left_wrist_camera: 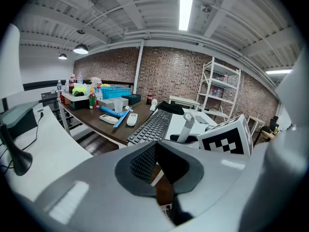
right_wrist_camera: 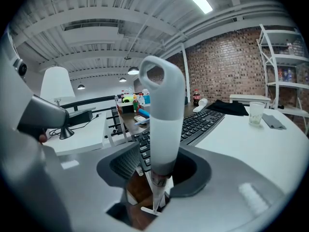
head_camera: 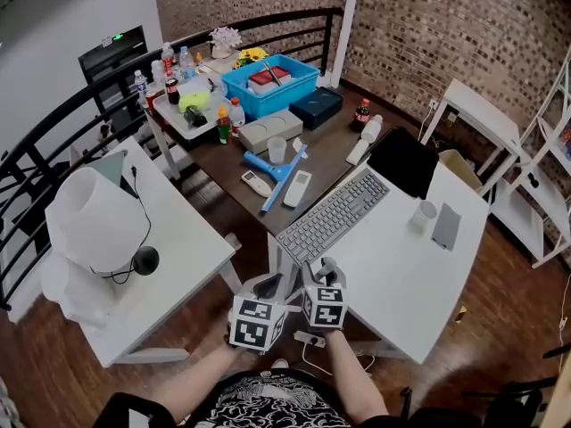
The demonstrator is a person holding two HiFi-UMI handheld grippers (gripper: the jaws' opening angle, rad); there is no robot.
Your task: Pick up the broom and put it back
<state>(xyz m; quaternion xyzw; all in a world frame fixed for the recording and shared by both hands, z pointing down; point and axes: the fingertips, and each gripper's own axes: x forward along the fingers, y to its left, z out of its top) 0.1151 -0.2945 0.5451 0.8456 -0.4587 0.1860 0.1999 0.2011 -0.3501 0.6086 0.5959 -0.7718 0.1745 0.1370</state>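
The broom's handle (right_wrist_camera: 161, 129) stands upright between the jaws of my right gripper (right_wrist_camera: 161, 169). Its top is white with a loop hole, the part below is grey, and a thin pole runs down toward the floor. A sliver of space shows beside the left pad (right_wrist_camera: 126, 162), so the jaws are open around it. In the head view the handle tip (head_camera: 326, 268) pokes up in front of the right gripper (head_camera: 323, 279), at the gap between two white tables. Just to the left is my left gripper (head_camera: 268, 285), its jaws meeting at the tips with nothing in them. The broom's head is hidden.
A keyboard (head_camera: 330, 214) lies on the white table (head_camera: 401, 283) just ahead. A white lamp (head_camera: 94, 230) stands on the left table. The brown table behind holds a blue dustpan (head_camera: 272, 168), remotes and a blue crate (head_camera: 268, 83). A power strip (head_camera: 310, 338) lies on the floor.
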